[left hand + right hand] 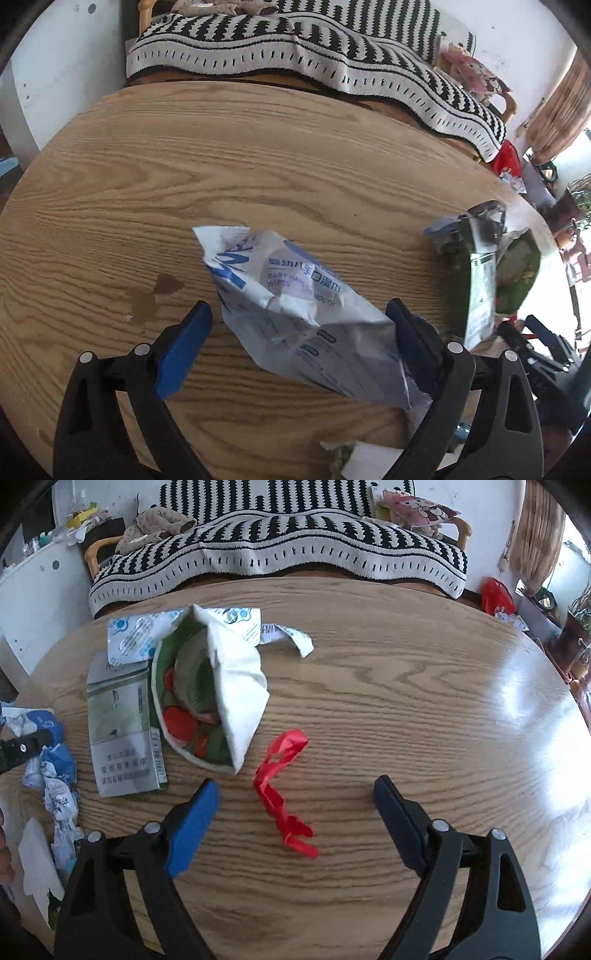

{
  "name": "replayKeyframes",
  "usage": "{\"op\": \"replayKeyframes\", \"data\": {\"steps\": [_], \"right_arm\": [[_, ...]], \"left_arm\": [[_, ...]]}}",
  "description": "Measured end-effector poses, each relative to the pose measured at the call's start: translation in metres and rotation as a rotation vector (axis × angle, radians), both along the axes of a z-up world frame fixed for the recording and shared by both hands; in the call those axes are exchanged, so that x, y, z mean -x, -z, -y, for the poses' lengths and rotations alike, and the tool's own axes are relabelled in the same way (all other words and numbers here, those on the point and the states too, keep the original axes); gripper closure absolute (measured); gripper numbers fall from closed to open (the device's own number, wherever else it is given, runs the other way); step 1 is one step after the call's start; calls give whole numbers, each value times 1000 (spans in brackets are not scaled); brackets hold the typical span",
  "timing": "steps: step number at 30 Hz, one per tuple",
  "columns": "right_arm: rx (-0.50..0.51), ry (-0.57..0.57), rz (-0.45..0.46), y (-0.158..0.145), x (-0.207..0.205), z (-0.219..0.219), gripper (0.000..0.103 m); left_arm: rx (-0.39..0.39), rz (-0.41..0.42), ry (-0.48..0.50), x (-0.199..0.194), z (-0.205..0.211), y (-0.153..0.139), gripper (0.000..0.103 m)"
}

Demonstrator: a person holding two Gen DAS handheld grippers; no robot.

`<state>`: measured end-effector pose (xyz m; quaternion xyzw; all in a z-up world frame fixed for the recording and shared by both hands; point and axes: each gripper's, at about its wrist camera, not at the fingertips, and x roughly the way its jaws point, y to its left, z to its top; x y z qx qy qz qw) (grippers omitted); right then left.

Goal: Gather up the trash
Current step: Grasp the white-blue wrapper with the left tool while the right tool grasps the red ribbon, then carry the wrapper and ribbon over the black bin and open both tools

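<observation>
My left gripper (pixel 299 317) is open, its jaws on either side of a crumpled white-and-blue baby-wipes wrapper (pixel 295 306) on the wooden table (pixel 221 166); the wrapper touches the right finger (pixel 410 332). My right gripper (pixel 295 794) is open, with a red ribbon (pixel 284 786) lying on the table between its jaws. A white-and-green food wrapper (pixel 214 690), a grey cigarette pack (pixel 122 731) and a blister pack (pixel 140 635) lie to the left. The wipes wrapper shows crumpled at the far left (pixel 55 775).
A sofa with a striped black-and-white blanket (pixel 277 554) stands behind the table. A brown stain (pixel 155 295) marks the table. White paper scraps (pixel 37 864) lie at the near left edge. A red bag (pixel 496 594) and plants are at the right.
</observation>
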<state>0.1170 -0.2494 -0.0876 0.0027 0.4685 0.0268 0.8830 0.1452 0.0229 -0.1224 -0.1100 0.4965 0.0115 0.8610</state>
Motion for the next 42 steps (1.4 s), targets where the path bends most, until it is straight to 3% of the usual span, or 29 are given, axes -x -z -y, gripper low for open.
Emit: {"op": "replayKeyframes", "data": {"steps": [1,2,3,4,6,9,19,26,33,42], "right_arm": [[-2,-2,3,-1,1,1,50],[-4,-4,4,-3,1,1,57],[-11,-7,1,-4,1,3,75],[-20,-5,-4,-4,2,5,86],[-39,0,-13,-5,3,8,91],[-54,2,-13,-7,6,11,92],[-96,10,49,-35,21,23,92],[-132,69,116,-71,77,64,92],[-132,229,163,-85,168,161,92],[-133,493,97,-42,302,292,92]], "left_arm": [[-12,-2,-2,0,-1,1,11],[-21,-5,-1,1,-1,1,14],[-19,3,5,3,0,-1,28],[-21,5,5,3,0,-3,30],[-9,4,4,6,0,-4,38],[-38,18,-4,7,0,-11,46],[-16,64,-20,11,1,-39,52],[11,132,45,25,41,-69,53],[43,198,282,65,157,-96,53],[123,178,738,166,350,-97,53]]}}
